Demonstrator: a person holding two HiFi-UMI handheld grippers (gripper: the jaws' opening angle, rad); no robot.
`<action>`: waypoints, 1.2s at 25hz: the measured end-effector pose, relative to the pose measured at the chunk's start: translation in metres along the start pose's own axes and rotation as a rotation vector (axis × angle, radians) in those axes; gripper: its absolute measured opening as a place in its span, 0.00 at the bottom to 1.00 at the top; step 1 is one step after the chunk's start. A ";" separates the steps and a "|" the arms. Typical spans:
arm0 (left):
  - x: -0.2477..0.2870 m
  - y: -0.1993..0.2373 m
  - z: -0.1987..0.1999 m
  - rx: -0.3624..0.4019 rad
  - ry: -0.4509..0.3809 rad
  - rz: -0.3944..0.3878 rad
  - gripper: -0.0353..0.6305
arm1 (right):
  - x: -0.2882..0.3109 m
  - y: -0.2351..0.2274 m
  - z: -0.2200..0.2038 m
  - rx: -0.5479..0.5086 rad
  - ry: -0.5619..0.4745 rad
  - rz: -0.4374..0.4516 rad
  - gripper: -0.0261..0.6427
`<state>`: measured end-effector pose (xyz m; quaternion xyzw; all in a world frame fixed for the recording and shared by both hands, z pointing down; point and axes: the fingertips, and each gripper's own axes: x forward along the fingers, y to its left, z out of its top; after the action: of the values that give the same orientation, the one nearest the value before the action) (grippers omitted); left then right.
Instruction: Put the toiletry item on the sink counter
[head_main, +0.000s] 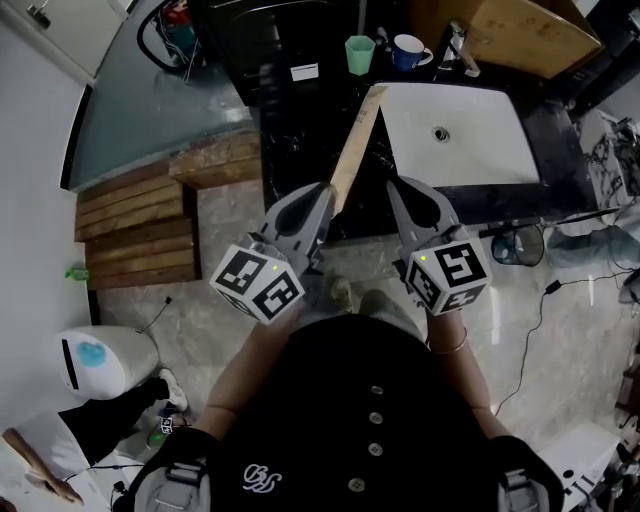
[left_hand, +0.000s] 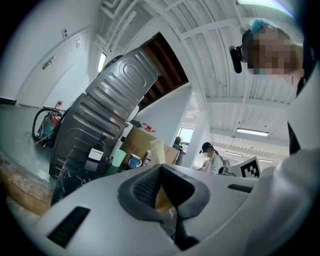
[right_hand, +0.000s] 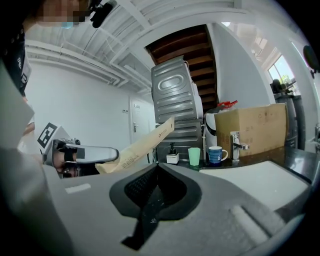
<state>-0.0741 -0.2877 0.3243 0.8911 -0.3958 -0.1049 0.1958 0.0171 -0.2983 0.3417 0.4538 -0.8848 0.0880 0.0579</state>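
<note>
The toiletry item (head_main: 356, 140) is a long, flat tan paper packet. My left gripper (head_main: 325, 197) is shut on its near end. The packet slants up and away over the front edge of the black marble sink counter (head_main: 300, 120). In the left gripper view the packet (left_hand: 161, 197) shows between the closed jaws. My right gripper (head_main: 400, 192) hangs just to the right, shut with nothing in it, in front of the white basin (head_main: 480, 150). From the right gripper view the packet (right_hand: 145, 142) slants up from the left gripper (right_hand: 102, 155).
At the back of the counter stand a green cup (head_main: 359, 54), a blue mug (head_main: 408, 50), a faucet (head_main: 460, 45) and a small white dispenser (head_main: 304, 72). A cardboard box (head_main: 530, 35) sits behind them. Wooden pallets (head_main: 140, 215) lie on the floor to the left.
</note>
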 end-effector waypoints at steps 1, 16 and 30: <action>0.002 0.000 0.000 0.007 0.006 -0.003 0.07 | 0.001 -0.001 -0.001 0.004 0.005 -0.004 0.04; 0.010 0.019 -0.010 0.017 0.022 0.054 0.07 | 0.025 -0.008 -0.007 0.001 0.042 0.037 0.04; 0.023 0.023 -0.026 -0.055 0.050 0.125 0.07 | 0.038 -0.017 -0.027 -0.028 0.158 0.106 0.04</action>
<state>-0.0653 -0.3118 0.3568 0.8612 -0.4427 -0.0809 0.2364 0.0097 -0.3330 0.3766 0.3971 -0.9015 0.1138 0.1291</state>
